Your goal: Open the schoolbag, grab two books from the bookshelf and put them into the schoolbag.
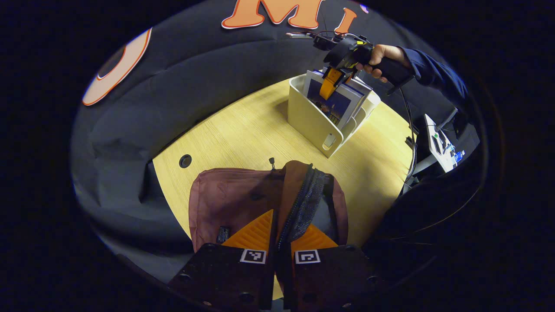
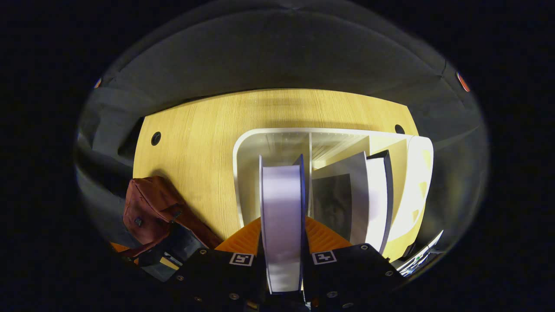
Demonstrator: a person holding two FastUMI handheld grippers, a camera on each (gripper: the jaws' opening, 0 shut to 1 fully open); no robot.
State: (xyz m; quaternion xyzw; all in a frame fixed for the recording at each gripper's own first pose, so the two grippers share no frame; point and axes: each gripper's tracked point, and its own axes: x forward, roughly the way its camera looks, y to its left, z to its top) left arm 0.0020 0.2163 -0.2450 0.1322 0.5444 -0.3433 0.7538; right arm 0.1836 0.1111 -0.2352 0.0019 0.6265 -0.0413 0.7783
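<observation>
Wooden desk (image 1: 243,130) holds the schoolbag (image 1: 234,203) near its front edge; the left gripper (image 1: 277,236) pinches its zipper flap open. Right gripper (image 2: 282,242) squeezes a book (image 2: 282,208) in the bookshelf (image 2: 247,173). Next, lift it straight up.

Bookshelf (image 1: 318,125) stands on table (image 1: 243,130) beyond schoolbag (image 1: 234,203).

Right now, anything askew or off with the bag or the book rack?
Nothing stands out. The schoolbag sits on the table, its unzipped edge pinched by the left gripper. In the white rack, the right gripper clamps one book; another book leans beside it.
</observation>
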